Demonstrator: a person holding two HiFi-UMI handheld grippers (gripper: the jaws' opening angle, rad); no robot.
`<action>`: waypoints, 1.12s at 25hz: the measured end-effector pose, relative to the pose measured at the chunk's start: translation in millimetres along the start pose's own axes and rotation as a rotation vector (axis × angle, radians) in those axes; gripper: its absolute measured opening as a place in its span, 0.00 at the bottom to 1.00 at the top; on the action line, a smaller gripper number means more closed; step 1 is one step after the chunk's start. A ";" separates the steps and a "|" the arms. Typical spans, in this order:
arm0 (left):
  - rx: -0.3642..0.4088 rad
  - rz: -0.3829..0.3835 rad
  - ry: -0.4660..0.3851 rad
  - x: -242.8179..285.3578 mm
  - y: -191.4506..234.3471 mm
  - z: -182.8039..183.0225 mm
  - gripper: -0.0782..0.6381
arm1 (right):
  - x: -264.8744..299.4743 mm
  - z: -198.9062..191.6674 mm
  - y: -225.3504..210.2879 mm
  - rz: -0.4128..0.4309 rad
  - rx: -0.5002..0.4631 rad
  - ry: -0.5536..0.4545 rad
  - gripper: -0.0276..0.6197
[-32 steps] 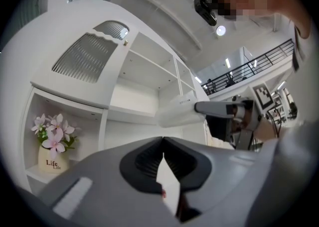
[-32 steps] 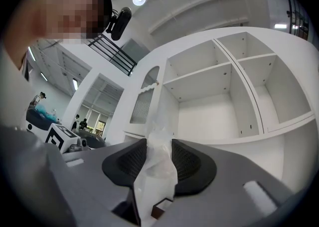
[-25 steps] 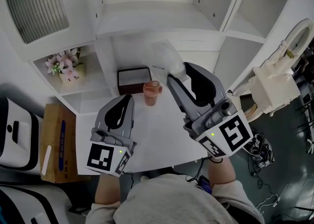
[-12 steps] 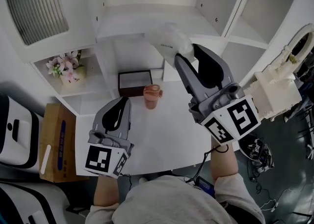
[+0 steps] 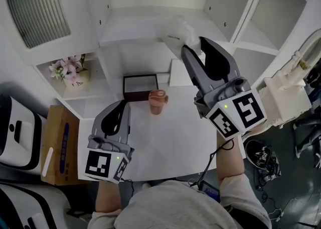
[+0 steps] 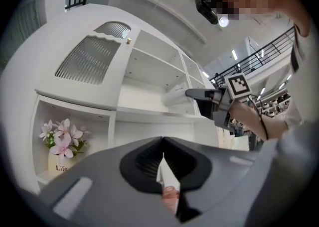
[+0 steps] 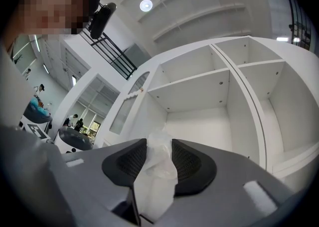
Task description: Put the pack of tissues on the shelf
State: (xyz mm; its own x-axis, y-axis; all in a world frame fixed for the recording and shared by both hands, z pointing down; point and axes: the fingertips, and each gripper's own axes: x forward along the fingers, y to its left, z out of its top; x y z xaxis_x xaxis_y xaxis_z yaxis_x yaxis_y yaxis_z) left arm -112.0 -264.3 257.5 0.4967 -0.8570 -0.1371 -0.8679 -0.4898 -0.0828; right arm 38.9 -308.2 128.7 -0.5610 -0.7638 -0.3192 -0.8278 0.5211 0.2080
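Note:
The pack of tissues [image 5: 175,31] is a white pack in clear plastic wrap, clamped between the pads of my right gripper [image 5: 193,47]. It is held up in front of the white shelf unit [image 5: 140,19], level with the wide middle compartment. In the right gripper view the pack of tissues [image 7: 157,169] fills the gap between the jaws, with open shelf compartments [image 7: 199,106] ahead. My left gripper [image 5: 120,115] hangs low over the white table [image 5: 170,147], its jaws shut with nothing between them. In the left gripper view the right gripper [image 6: 192,93] and pack of tissues [image 6: 174,96] show at the shelf.
A pink cup [image 5: 157,102] and a dark box [image 5: 139,86] stand at the table's far edge. A pot of pink flowers [image 5: 70,70] sits in a low left compartment. A cardboard box [image 5: 57,145] is on the floor at left, and a white machine [image 5: 286,97] at right.
My right gripper has risen and moved forward toward the shelf, carrying the pack of tissues. The left gripper has stayed nearly still.

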 end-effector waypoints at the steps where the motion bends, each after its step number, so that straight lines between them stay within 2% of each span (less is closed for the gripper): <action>1: 0.001 0.004 0.000 0.7 0.4 -0.2 0.11 | 1.4 -1.2 -1.8 0.000 0.001 0.000 0.30; 15: 0.025 0.079 0.018 4.6 11.7 -1.2 0.11 | 26.2 -23.0 -21.2 0.000 0.044 0.023 0.31; 28: 0.025 0.125 0.035 12.8 21.4 -6.8 0.11 | 55.4 -38.4 -38.1 -0.029 0.043 0.049 0.33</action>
State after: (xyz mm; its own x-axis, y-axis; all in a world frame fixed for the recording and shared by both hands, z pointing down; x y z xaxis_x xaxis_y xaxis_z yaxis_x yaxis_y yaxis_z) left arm -124.3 -286.9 260.8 0.3840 -0.9164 -0.1130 -0.9224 -0.3751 -0.0920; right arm 39.1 -385.0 138.5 -0.5372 -0.7960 -0.2788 -0.8433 0.5134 0.1589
